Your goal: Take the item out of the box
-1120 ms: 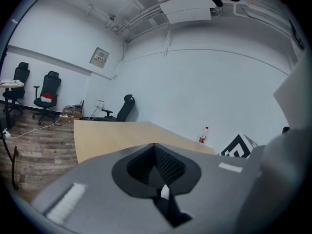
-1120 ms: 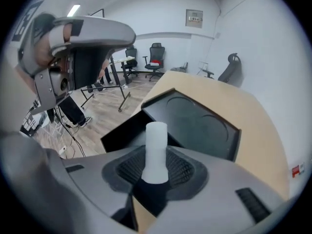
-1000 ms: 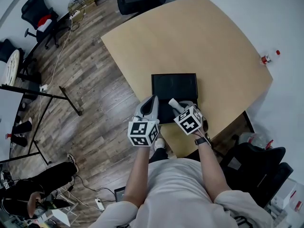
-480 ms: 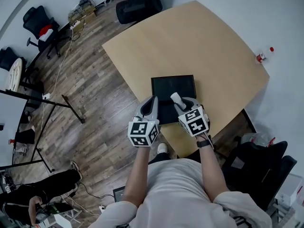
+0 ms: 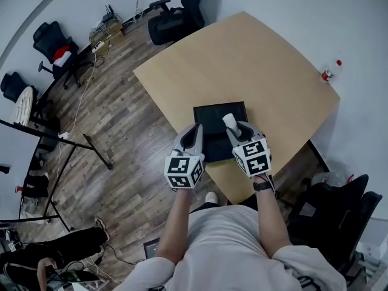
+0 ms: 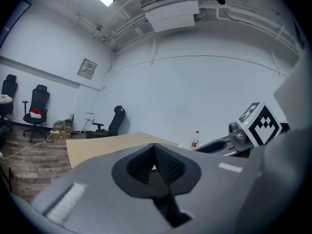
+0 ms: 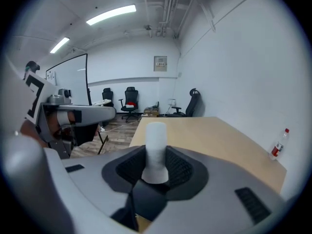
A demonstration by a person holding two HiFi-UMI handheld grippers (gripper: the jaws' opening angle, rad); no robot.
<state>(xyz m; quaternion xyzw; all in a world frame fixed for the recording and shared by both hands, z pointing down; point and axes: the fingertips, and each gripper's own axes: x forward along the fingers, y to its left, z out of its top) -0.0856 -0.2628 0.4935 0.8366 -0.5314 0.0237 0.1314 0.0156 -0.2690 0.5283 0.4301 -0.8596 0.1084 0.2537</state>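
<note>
Nearest, at the bottom of the head view: pale shirt, two bare forearms reaching forward, a dark wristwatch [image 5: 261,185] on the right wrist.

Just ahead, left gripper [image 5: 193,139] with its marker cube, hanging over the table's near edge beside the box's left side. Pads brought together, nothing gripped between them, only a thin sliver of tabletop visible through the notch.

Beside it, right gripper [image 7: 156,172], pads clamped on the flared lower end of a white cylinder [image 7: 156,145]. Cylinder upright in the right gripper view, rising clear above the jaws; from the head view, over the right part of the box, tilted slightly away from the person.

Under and just beyond both grippers, a shallow black box [image 5: 209,117] lying flat and open near the table's front edge. Dark inside, contents not readable from above.

Around the box, tan wooden table [image 5: 254,59], rounded at the corners. Well apart from the box, at the far right corner, a small clear bottle [image 5: 328,71] with a red label, standing upright.

Beyond the table, wood-plank floor [image 5: 121,132], black office chairs [image 5: 182,11] along the wall, one further left with something red on its seat.
</note>
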